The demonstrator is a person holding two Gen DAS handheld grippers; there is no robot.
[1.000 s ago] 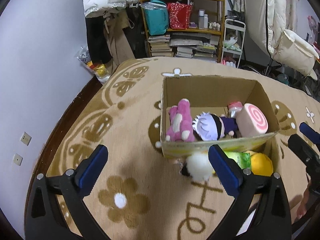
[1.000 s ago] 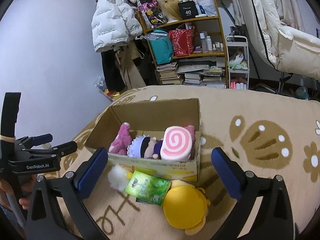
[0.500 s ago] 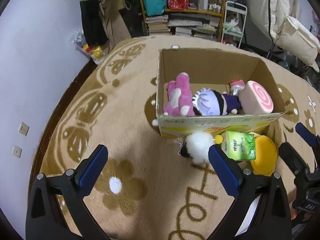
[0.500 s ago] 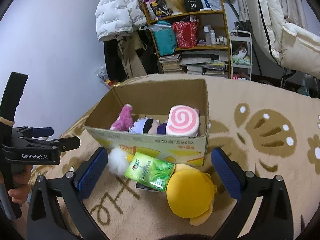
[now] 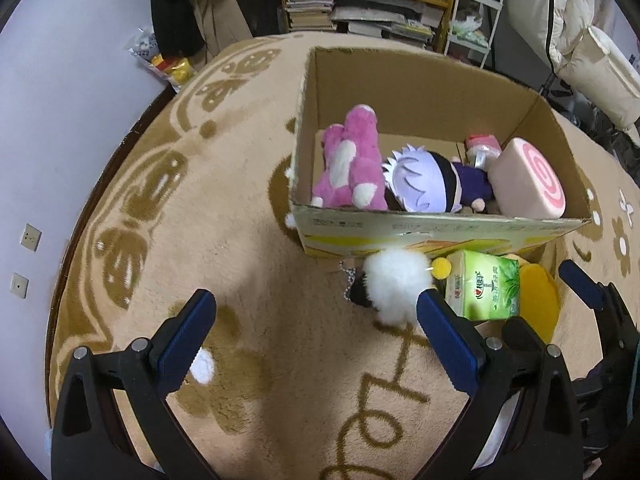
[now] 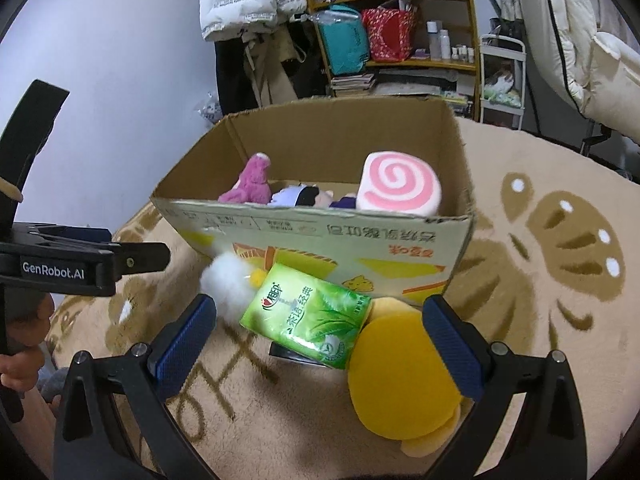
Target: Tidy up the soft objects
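An open cardboard box [image 5: 432, 229] [image 6: 320, 236] sits on the rug, holding a pink plush [image 5: 352, 164] [image 6: 250, 182], a white-haired doll [image 5: 420, 184] [image 6: 300, 196] and a pink swirl cushion [image 5: 528, 184] [image 6: 396, 184]. In front of the box lie a white fluffy ball [image 5: 396, 280] [image 6: 226, 280], a green tissue pack [image 5: 484, 286] [image 6: 308, 316] and a yellow plush [image 5: 538, 300] [image 6: 400, 376]. My left gripper [image 5: 316, 332] is open above the rug, the ball by its right finger. My right gripper [image 6: 320, 340] is open around the tissue pack and yellow plush, not touching them.
A beige patterned rug [image 5: 192, 216] covers the floor. A wooden bookshelf [image 6: 400, 32] with bags and books stands at the back, beside hanging coats [image 6: 248, 0]. A white padded chair [image 6: 592, 40] is at the right. A hand [image 6: 20, 360] holds the left gripper's handle.
Both grippers have moved down and closer to the box and the items in front of it. The right gripper now frames the tissue pack and yellow plush. Nothing was grasped.
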